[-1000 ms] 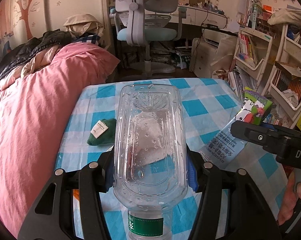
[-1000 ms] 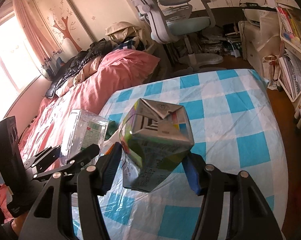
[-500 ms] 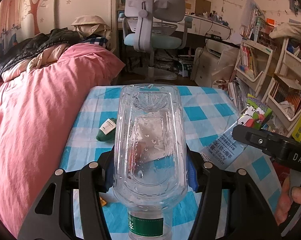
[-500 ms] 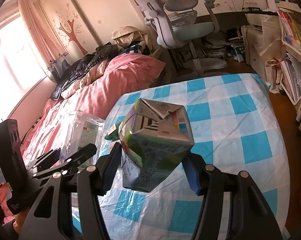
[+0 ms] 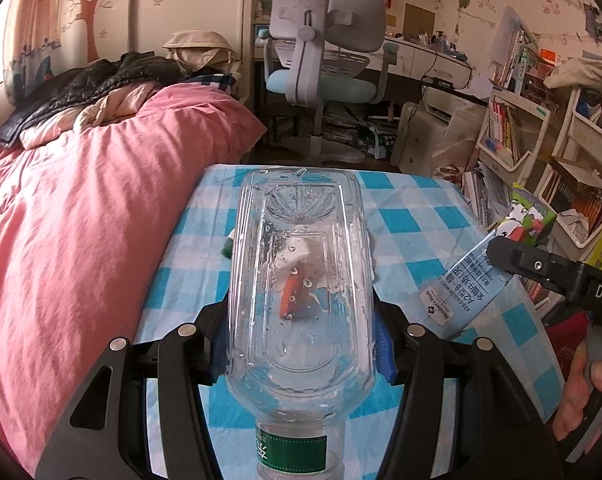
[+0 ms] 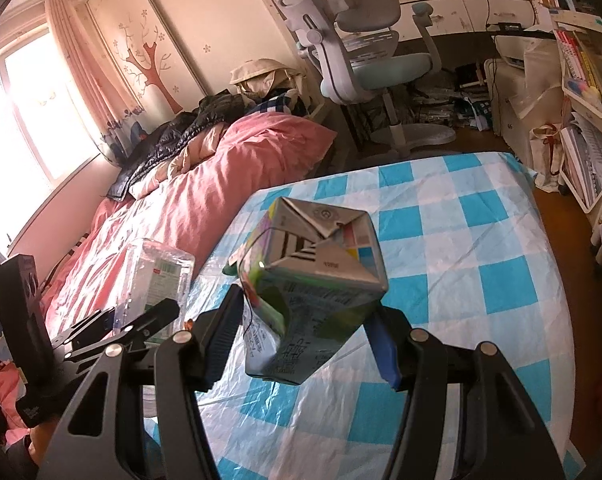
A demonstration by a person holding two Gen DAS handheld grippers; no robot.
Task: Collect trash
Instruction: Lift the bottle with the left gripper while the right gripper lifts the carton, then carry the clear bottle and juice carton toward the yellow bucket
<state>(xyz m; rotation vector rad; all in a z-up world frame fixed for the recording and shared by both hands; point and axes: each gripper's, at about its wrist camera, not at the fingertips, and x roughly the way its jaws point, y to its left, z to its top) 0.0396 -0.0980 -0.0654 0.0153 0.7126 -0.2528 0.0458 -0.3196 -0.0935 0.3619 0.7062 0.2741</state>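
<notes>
Between the left gripper's [image 5: 301,332] fingers sits a clear, bumpy plastic bottle [image 5: 299,300] with water drops inside, squeezed tight. Beside it, the right gripper [image 6: 307,332] squeezes a crumpled paper carton [image 6: 313,292].

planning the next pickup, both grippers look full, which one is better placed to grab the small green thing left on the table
Neither yet: left gripper is shut on the plastic bottle, right gripper on the milk carton. Once emptied, left; the green item lies on its side.

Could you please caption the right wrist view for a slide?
Right tool grips a crumpled milk carton above the blue-checked tablecloth.
</notes>
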